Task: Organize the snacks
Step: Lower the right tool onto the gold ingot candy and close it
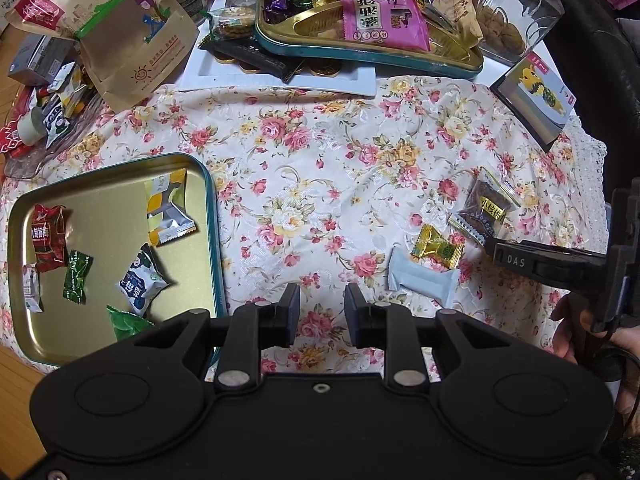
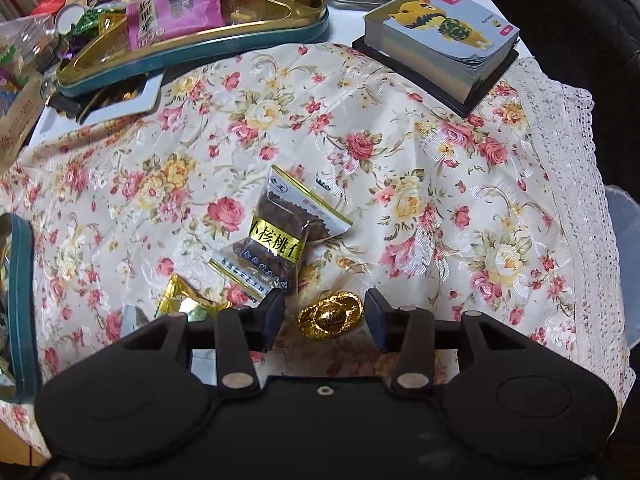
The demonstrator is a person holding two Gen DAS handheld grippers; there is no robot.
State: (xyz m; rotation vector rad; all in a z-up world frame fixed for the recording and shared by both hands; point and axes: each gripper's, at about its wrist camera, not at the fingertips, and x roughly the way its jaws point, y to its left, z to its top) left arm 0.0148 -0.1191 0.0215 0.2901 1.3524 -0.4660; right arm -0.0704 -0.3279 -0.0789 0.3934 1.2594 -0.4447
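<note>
Right tongs (image 2: 325, 320): jaws apart, pointing steeply down, a gold ingot-shaped sweet (image 2: 330, 317) lying between them on the floral cloth (image 2: 400, 160); pads clear of it on both sides. Just beyond the left pad, a clear walnut packet (image 2: 280, 236) with a yellow label; beside that, a gold-green candy (image 2: 188, 300), partly hidden by the tongs.

Left tongs (image 1: 322, 312): jaws a little apart, nothing between them, only cloth below. Nearby on the right, a pale grey wrapped bar (image 1: 422, 280).

To the left, touching the table edge, an open gold tin tray (image 1: 108, 184) with teal rim holding several wrapped snacks: red, green, blue-white, yellow-silver.

Farther back: a second tin (image 1: 360, 56) heaped with sweets and a pink packet (image 1: 380, 20), a brown paper bag (image 1: 120, 28), a glass jar (image 1: 516, 8), a card deck (image 2: 444, 44).
</note>
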